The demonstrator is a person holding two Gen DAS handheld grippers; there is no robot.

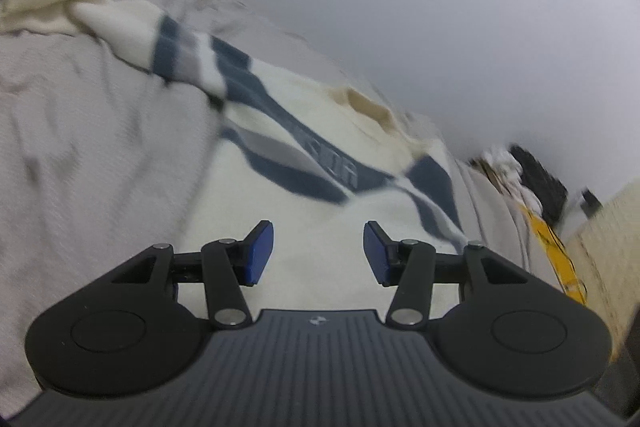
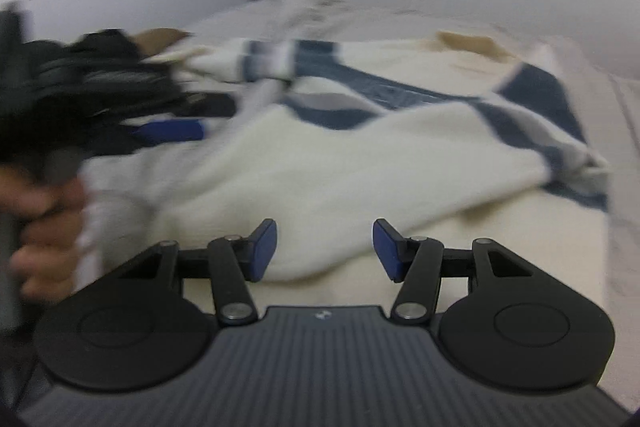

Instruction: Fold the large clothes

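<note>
While the cream sweater (image 2: 328,163) with its navy and grey bands lies spread over the bed, one part of it is doubled back across the body in a thick fold, and its tan-lined collar (image 2: 472,45) points toward the far wall. My right gripper (image 2: 324,249) hovers just above the near edge of that fold with its blue pads wide apart, holding nothing. My left gripper (image 1: 318,253) is likewise spread over the sweater's plain cream lower part, nothing between its pads. From the right wrist view I see my left hand (image 2: 48,227), blurred, at the left edge of the garment. A pale grey bedsheet (image 1: 88,131) lies wrinkled beneath the sweater, and a white wall (image 1: 440,7) stands behind the bed.
</note>
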